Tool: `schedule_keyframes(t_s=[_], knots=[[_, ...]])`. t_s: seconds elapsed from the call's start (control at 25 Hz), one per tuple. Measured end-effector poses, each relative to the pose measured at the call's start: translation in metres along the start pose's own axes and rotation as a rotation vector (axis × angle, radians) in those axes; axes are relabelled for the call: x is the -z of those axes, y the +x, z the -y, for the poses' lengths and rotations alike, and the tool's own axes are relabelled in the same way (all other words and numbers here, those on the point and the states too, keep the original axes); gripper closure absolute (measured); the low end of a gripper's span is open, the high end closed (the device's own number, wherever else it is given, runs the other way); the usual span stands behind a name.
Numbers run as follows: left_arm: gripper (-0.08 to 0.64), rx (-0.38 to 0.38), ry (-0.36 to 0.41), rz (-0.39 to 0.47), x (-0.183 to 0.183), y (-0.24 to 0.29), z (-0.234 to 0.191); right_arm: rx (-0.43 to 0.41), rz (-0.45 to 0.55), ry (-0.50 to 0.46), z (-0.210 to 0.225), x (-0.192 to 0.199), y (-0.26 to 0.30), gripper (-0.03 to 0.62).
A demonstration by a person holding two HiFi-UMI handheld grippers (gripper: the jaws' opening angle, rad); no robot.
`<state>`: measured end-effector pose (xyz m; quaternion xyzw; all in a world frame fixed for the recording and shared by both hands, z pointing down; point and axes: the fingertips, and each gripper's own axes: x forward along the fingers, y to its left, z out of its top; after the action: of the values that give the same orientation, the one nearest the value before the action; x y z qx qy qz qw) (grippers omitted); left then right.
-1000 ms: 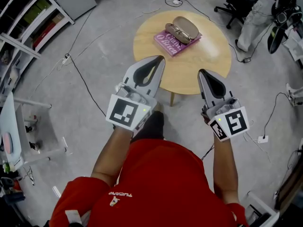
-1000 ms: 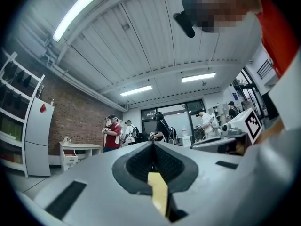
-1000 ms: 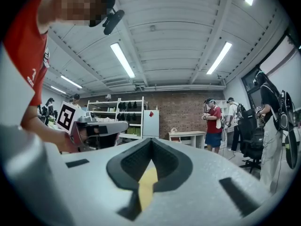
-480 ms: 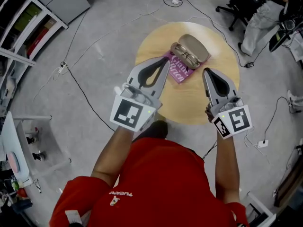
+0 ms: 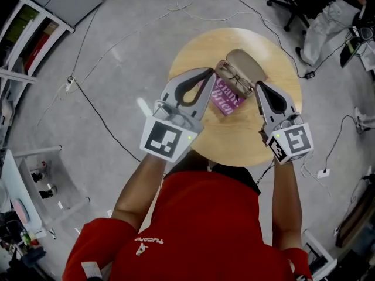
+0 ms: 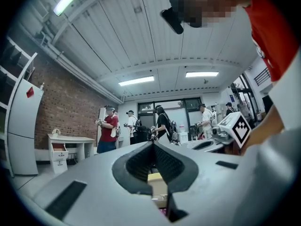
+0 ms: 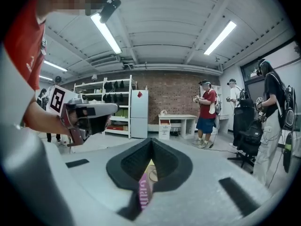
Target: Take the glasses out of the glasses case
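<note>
On a round wooden table (image 5: pixel 246 139) lies a pink book (image 5: pixel 226 100). An open beige glasses case (image 5: pixel 248 64) rests on the book, with the glasses (image 5: pixel 235 78) lying across its near edge. My left gripper (image 5: pixel 209 71) is over the table's left side, its tip just left of the glasses, jaws shut and empty. My right gripper (image 5: pixel 259 85) is shut too, its tip just right of the glasses and case. In the left gripper view the left gripper (image 6: pixel 153 143) has its jaws meeting at the tip. Through the closed right gripper (image 7: pixel 151 140) a strip of the book (image 7: pixel 144 190) shows.
Cables (image 5: pixel 99 98) trail over the grey floor left of the table. Shelving (image 5: pixel 26 34) stands at the far left. An office chair (image 5: pixel 291 2) and a seated person (image 5: pixel 326 17) are at the upper right. Other people (image 7: pixel 207 112) stand farther off in the room.
Both grippers have travelled forward from short of the table to over it, ending on either side of the glasses. Their jaws stayed shut throughout.
</note>
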<state>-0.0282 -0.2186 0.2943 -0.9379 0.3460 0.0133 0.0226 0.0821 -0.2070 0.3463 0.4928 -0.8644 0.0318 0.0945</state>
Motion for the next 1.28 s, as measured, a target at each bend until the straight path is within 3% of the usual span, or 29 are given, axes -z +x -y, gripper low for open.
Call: schedule_keyframes(t_s=[0.84, 1.28], knots=[[0.549, -0.114, -0.025, -0.066, 0.047, 0.054, -0.023, -0.214, -0.239, 0.009, 0.032, 0.078, 0.075, 0.583], [0.549, -0.130, -0.030, -0.091, 0.057, 0.063, -0.031, -0.306, -0.453, 0.060, 0.027, 0.135, 0.098, 0.447]])
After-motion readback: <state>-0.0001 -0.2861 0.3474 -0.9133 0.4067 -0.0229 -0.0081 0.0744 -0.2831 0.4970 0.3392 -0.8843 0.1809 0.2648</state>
